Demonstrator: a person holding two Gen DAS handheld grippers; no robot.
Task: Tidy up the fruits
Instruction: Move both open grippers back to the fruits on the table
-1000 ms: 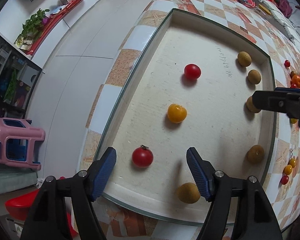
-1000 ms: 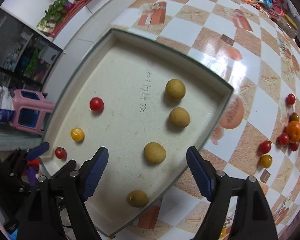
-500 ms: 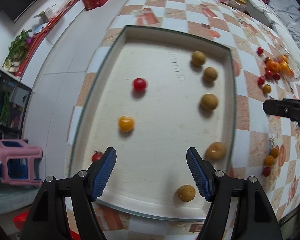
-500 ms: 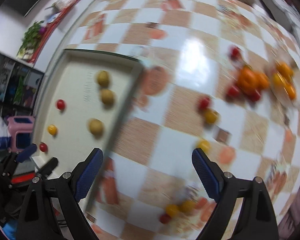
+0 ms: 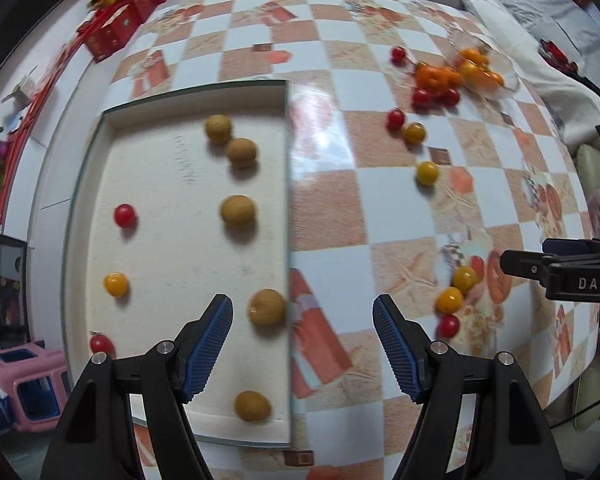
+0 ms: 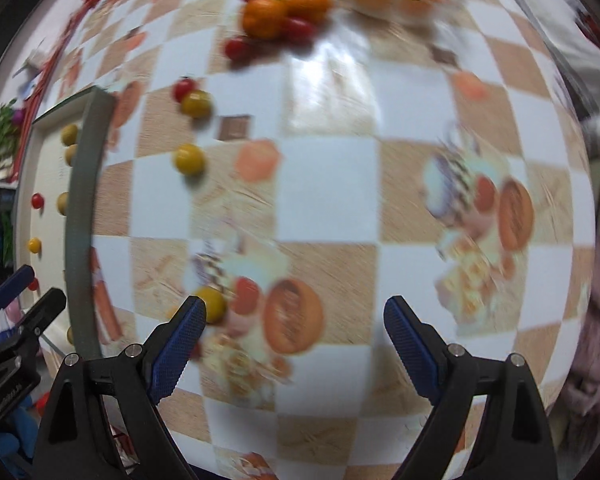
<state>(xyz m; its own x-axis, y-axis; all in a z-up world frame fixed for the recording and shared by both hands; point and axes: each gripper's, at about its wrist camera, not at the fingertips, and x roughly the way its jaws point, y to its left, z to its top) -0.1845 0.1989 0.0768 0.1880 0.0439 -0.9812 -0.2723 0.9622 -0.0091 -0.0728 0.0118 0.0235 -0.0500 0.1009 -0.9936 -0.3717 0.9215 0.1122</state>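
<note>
From the left wrist view, my left gripper [image 5: 302, 344] hangs released with nothing between its blue ribbed pads, straddling the right wall of the shallow cream-lined tray [image 5: 287, 184]. Five round brown longans [image 5: 238, 211] and a red cherry tomato [image 5: 124, 215] sit in the tray at left centre; loose yellow cherry tomatoes [image 5: 427, 173] lie on the orange-and-white checkered tablecloth [image 5: 360, 200] to the right.

From the right wrist view, blurred, my right gripper [image 6: 294, 344] gapes empty over the cloth, a yellow tomato [image 6: 211, 303] just beside its left pad.
</note>
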